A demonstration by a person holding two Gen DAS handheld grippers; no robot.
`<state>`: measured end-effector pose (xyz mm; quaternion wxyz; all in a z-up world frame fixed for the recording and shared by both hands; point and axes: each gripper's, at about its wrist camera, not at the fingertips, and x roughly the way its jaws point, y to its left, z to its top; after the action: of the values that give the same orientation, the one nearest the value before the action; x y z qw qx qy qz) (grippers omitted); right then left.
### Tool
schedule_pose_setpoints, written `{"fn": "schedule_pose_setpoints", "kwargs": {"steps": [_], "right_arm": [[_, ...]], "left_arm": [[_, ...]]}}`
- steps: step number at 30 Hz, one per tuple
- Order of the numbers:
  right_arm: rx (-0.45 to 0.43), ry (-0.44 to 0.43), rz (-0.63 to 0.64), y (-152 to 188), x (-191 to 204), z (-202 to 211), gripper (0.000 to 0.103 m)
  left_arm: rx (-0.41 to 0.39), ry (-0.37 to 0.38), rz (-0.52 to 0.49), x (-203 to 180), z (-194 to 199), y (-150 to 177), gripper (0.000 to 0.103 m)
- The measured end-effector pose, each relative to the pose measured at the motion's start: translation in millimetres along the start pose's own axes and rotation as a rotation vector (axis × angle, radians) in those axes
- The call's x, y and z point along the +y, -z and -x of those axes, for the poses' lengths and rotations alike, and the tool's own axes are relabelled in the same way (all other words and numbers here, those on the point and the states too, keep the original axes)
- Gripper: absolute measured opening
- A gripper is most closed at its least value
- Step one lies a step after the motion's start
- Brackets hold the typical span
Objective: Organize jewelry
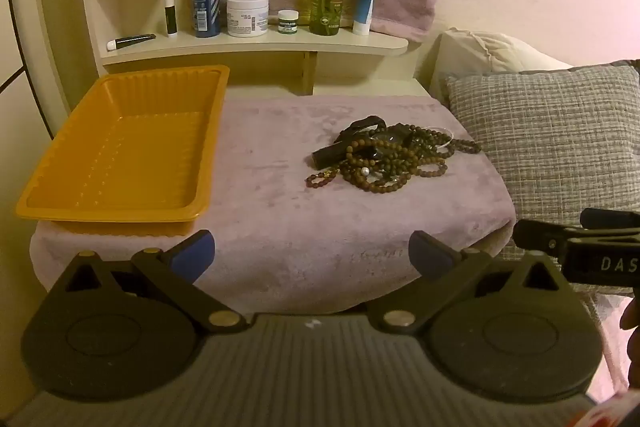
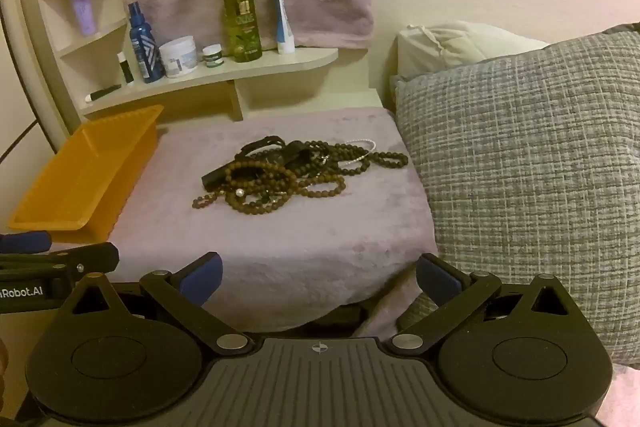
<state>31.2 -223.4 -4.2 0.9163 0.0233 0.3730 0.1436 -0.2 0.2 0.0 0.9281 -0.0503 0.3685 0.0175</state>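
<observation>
Jewelry lies tangled at twelve o'clock of the right gripper; orange tray at ten — untouched. Both grippers, left included, gape empty — next: pinch one strand.

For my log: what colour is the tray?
Orange-yellow tray, seen best in the left wrist view.

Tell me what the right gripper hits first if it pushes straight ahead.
Probably the pile of beaded jewelry lying on the lilac towel. The right gripper is open and points across bare towel toward that pile; its height above the towel is unclear, so it might pass over.
</observation>
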Motion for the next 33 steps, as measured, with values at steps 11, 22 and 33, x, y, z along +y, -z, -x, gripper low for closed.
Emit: {"fn": "schedule_pose_setpoints", "kwargs": {"steps": [11, 22, 33], "right_arm": [[-0.007, 0.006, -0.004, -2.2, 3.6, 3.0, 0.102], [-0.01, -0.005, 0.0, -1.0, 0.1, 1.9, 0.102], [-0.016, -0.007, 0.001, -1.5, -1.1, 2.3, 0.102]], "left_arm": [[-0.006, -0.003, 0.006, -1.2, -0.6, 1.3, 0.102], [-0.005, 0.008, 0.01, -0.7, 1.4, -0.7, 0.102], [-0.003, 0.017, 0.008, -0.6, 0.4, -1.3, 0.102]]}}
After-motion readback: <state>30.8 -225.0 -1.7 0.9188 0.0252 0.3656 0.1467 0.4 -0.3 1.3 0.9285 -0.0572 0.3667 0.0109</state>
